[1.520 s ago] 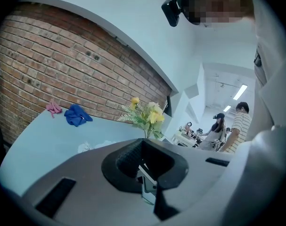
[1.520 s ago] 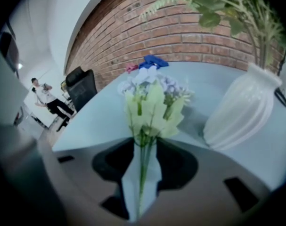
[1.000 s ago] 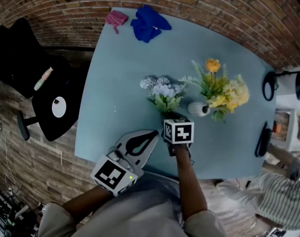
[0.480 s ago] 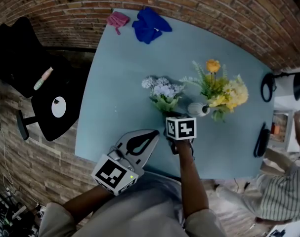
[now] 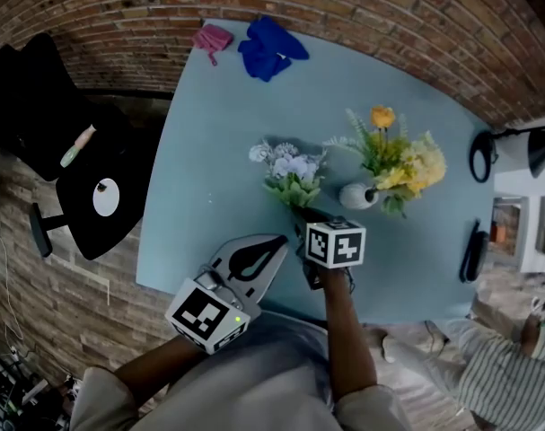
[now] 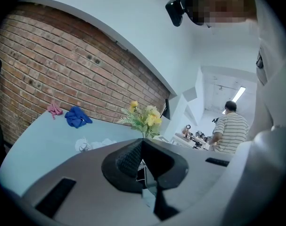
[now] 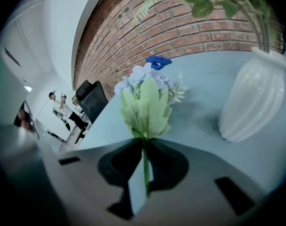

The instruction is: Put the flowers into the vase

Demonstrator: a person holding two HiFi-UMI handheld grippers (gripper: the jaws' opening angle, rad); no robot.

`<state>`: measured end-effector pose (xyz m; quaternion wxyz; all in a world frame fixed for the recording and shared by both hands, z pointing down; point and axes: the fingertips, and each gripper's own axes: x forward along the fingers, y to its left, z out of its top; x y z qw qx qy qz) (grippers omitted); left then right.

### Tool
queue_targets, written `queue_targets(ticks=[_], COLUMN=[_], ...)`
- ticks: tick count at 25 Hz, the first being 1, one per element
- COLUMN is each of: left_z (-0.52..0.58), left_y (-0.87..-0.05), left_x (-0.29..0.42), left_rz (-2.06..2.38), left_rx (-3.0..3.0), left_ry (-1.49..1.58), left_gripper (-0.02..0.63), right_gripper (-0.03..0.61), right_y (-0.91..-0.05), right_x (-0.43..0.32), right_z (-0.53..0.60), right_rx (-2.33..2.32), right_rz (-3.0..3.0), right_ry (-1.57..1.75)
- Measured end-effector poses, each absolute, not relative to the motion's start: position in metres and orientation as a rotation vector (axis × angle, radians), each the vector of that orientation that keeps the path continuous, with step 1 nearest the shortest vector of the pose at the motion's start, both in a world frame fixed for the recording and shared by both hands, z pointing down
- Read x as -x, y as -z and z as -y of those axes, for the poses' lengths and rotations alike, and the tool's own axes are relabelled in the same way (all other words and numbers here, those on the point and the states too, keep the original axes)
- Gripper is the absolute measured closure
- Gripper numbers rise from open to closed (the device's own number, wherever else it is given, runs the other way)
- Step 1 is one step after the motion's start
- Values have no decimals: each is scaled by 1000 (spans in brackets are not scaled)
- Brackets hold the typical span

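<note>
**Items, left to right**

1. Chair (image 5: 83, 187): black, well left of the left tongs, off the surface. Not part of the task.
2. Left tongs (image 5: 284, 240): jaws pressed together, nothing between them. Held at the near edge of the surface (image 5: 209, 151), just left of the right tongs (image 5: 303, 220). Idle.
3. Pink cloth (image 5: 212, 36), blue cloth (image 5: 270, 48): at the far edge, well beyond both tongs.
4. Pale bunch (image 5: 290, 171): white-lilac heads and green leaves, just beyond the right tongs, with its stem running back into them.
5. Right tongs: jaws have just been closing, and they pinch the thin green stem of the pale bunch below its leaves.
6. Vase (image 5: 357, 196): white, ribbed, upright, just right of the right tongs and apart from them. It already holds the yellow bunch (image 5: 402, 160).
7. Lamp (image 5: 487, 155): black, well right of the right tongs, beyond the surface's edge.

**Step in hand:** the grasp on the pale bunch looks made and the carry to the vase is not yet done. Whether the heads are clear of the surface cannot be told.

**Next move calls for:** raising the bunch, bringing it rightward above the vase mouth, turning the stem end down and threading it in beside the yellow stems. The neck looks narrow and partly filled, so a knock could tip the vase.

**Writing:** none legible. There are only square black-and-white markers on the cubes of the tongs, and no brand shows on the vase
</note>
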<state>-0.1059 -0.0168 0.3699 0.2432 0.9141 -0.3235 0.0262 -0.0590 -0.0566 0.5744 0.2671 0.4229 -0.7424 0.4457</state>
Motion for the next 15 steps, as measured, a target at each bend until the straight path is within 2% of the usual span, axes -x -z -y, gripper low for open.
queue_targets(ticks=[15], left_z=[4], left_y=[-360], left_x=[98], left_rz=[836], left_rx=[-2546], left_ry=[-58], left_gripper=[598], right_gripper=[525], right_y=[-477], right_x=[64], right_z=[57], right_rx=[-1241], right_rz=[2326], right_ry=[-1076])
